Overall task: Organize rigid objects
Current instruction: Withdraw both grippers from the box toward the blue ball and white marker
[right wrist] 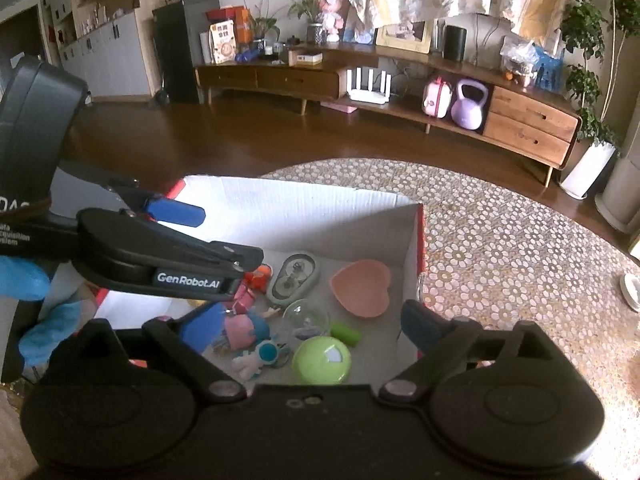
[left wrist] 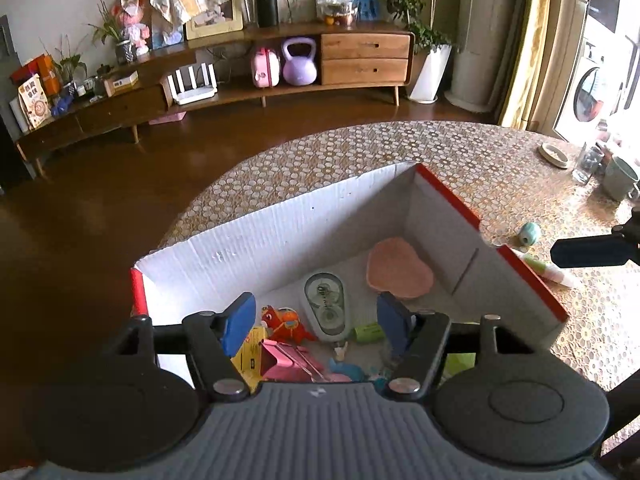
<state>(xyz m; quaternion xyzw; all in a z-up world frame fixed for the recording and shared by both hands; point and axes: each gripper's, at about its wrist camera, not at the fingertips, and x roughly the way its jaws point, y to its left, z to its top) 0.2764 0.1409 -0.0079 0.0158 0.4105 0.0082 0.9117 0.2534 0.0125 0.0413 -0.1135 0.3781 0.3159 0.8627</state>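
A white cardboard box (left wrist: 280, 232) with red edges stands on the round table. In it lie a pink heart dish (left wrist: 400, 272), a correction-tape dispenser (left wrist: 326, 304), an orange toy (left wrist: 286, 322), a green cylinder (left wrist: 368, 333) and a pink clip (left wrist: 280, 364). My left gripper (left wrist: 316, 322) hovers open over these, with nothing pressed between its blue pads. In the right wrist view, my right gripper (right wrist: 310, 326) is open over the box (right wrist: 320, 208), above a lime round case (right wrist: 322, 360), a clear ball (right wrist: 306, 316) and an astronaut figure (right wrist: 260, 356). The left gripper (right wrist: 216, 236) reaches in from the left.
Outside the box, on the patterned cloth to its right, lie a teal round object (left wrist: 530, 234) and a green-pink marker (left wrist: 546, 270). A glass (left wrist: 588, 164), a bowl (left wrist: 620, 178) and a white dish (left wrist: 554, 154) stand at the table's far right. A blue-gloved hand (right wrist: 24, 280) holds the left gripper.
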